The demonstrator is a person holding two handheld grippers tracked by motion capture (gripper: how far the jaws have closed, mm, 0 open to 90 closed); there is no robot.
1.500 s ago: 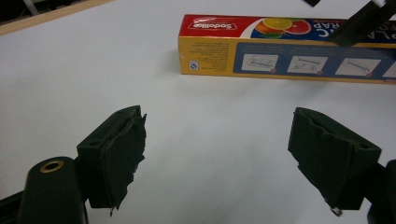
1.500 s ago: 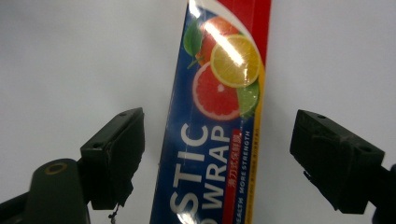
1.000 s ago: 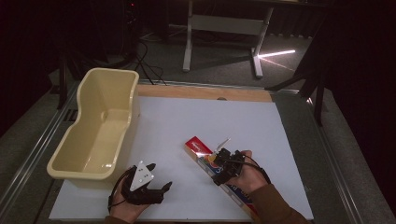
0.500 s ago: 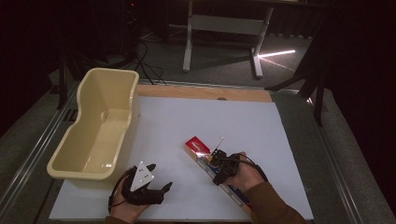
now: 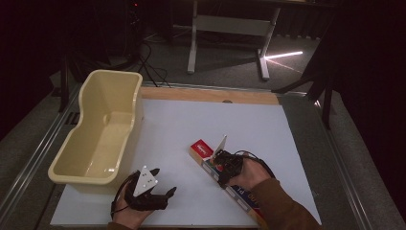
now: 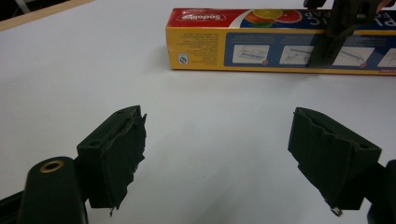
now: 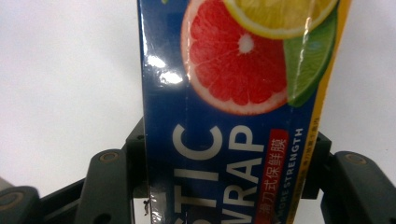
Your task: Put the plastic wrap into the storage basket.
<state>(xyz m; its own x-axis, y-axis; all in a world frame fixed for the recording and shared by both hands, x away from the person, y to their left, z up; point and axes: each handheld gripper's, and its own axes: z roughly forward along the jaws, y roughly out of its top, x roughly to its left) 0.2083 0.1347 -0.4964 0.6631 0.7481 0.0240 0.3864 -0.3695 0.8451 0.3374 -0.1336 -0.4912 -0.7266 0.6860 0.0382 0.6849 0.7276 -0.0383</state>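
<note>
2 tools are in use over the white table (image 5: 182,120), reported here from left to right.

At far left stands a cream tub (image 5: 103,129), empty as far as the high view tells, on the table's left edge.

Next, the left tool (image 5: 163,194) rests low near the front edge of the table, just right of the tub's near corner. Its jaws stand wide apart with nothing between them; the left gripper view shows bare table between the 2 pads. It sits where it was 1 second earlier.

Right of it lies the box of plastic wrap (image 5: 225,179), flat on the table, running diagonally from its red end toward the person's right sleeve.

The right tool (image 5: 221,163) is the item that has changed. Its jaws have just been closing, and the right gripper view shows them now pressed against both long sides of the box (image 7: 233,140), across its width. The hand has also shifted slightly along the box since the earlier frames.

Judgement: the grasp is made, the box is not yet lifted, and carrying it toward the tub appears the likely next step.
</note>
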